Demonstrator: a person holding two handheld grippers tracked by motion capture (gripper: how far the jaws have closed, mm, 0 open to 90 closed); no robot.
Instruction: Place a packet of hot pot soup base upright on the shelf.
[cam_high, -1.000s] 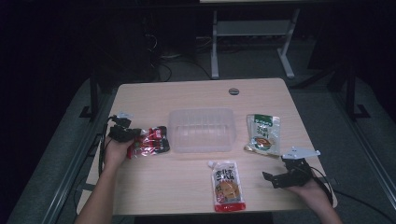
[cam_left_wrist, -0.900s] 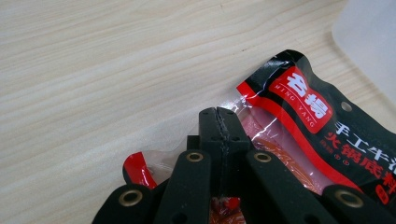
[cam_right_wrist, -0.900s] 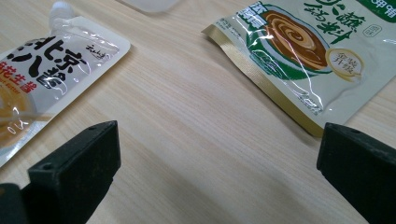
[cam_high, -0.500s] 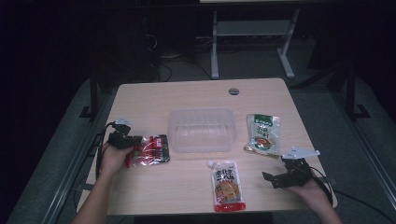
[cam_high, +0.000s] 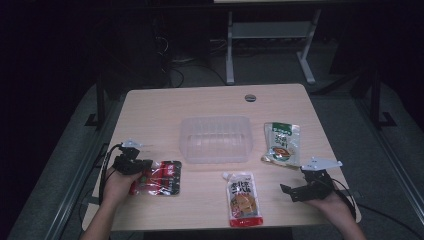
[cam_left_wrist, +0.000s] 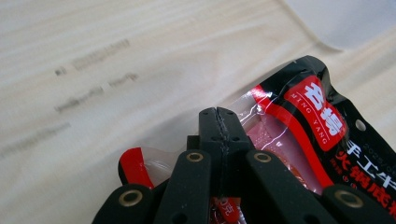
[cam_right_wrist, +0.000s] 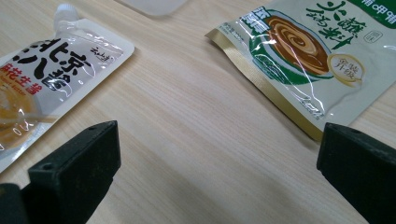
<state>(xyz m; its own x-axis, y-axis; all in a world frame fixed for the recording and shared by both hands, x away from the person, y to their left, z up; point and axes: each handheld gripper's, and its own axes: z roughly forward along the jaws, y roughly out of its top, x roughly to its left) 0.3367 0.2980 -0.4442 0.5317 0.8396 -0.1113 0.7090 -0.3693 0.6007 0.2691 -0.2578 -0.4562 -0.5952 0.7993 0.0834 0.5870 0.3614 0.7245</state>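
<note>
From the high view, my left forearm comes up from the near left corner of the desk (cam_high: 210, 100), hand wrapped round the left tongs (cam_high: 144, 169), which point right and lie low over the near left part of the desk, clamped on the left edge of the red and black sauce packet (cam_high: 161, 177). The packet lies flat, near and to the left of the clear plastic tray (cam_high: 216, 139), apart from it. A second ago the packet sat farther off and to the right, close against the tray's left side; now my left hand and the packet have come nearer to me and away from the tray. My right hand holds the right tongs (cam_high: 291, 192) at the near right, pointing left, jaws spread wide with nothing between them, and it has kept its place. The white spouted pouch (cam_high: 243, 197) lies just left of them, the green and white packet (cam_high: 281, 143) beyond. In the left gripper view my left tongs (cam_left_wrist: 218, 113) are pressed fully together, pinching the clear sealed edge of the sauce packet (cam_left_wrist: 303, 126). In the right gripper view my jaws stand far apart over bare wood, the spouted pouch (cam_right_wrist: 51, 74) at left, the green and white packet (cam_right_wrist: 308, 51) at right.
</note>
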